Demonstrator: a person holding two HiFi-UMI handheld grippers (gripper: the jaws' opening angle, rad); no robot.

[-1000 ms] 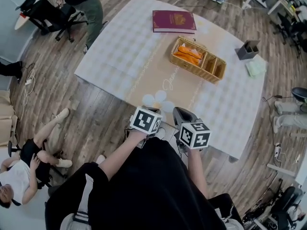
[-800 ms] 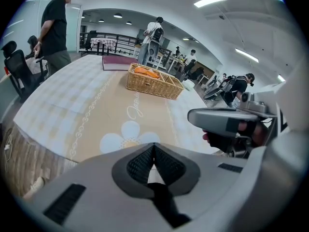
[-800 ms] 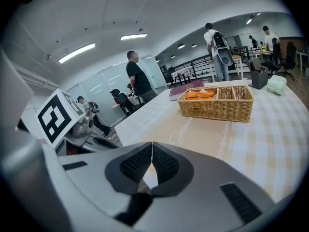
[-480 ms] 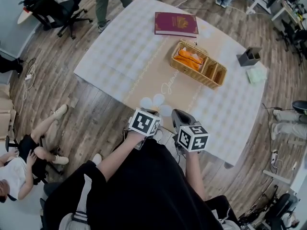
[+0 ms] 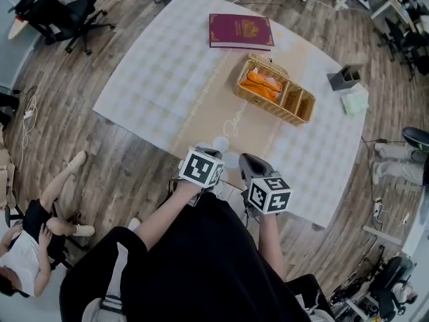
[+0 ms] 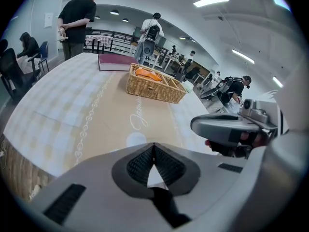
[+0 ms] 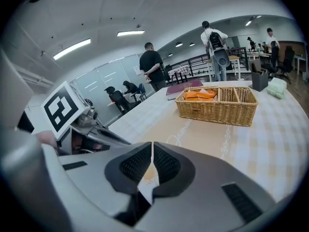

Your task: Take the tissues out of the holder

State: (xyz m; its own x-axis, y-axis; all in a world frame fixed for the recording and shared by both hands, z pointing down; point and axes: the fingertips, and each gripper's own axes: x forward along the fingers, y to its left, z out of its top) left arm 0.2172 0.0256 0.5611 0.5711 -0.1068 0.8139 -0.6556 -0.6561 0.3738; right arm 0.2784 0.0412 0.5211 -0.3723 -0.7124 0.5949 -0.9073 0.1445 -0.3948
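Note:
The dark grey tissue holder (image 5: 344,77) stands near the table's far right corner, also in the right gripper view (image 7: 259,79). A pale green wad of tissues (image 5: 355,101) lies on the cloth just beside it, outside the holder (image 7: 276,87). Whether more tissues are inside the holder I cannot tell. My left gripper (image 6: 153,146) and right gripper (image 7: 152,144) hover side by side over the table's near edge, far from the holder. Both are shut with nothing between the pads. In the head view their marker cubes (image 5: 203,168) (image 5: 270,193) hide the jaws.
A wicker basket (image 5: 275,89) with orange packets stands mid-table between me and the holder. A maroon book (image 5: 241,31) lies at the far edge. A checked cloth (image 5: 154,79) covers the table. People and office chairs (image 5: 64,12) stand around on the wood floor.
The head view has shifted slightly, so the table sits a bit higher and leftward. A standing person at the upper left has walked almost out of view. Both grippers stay put.

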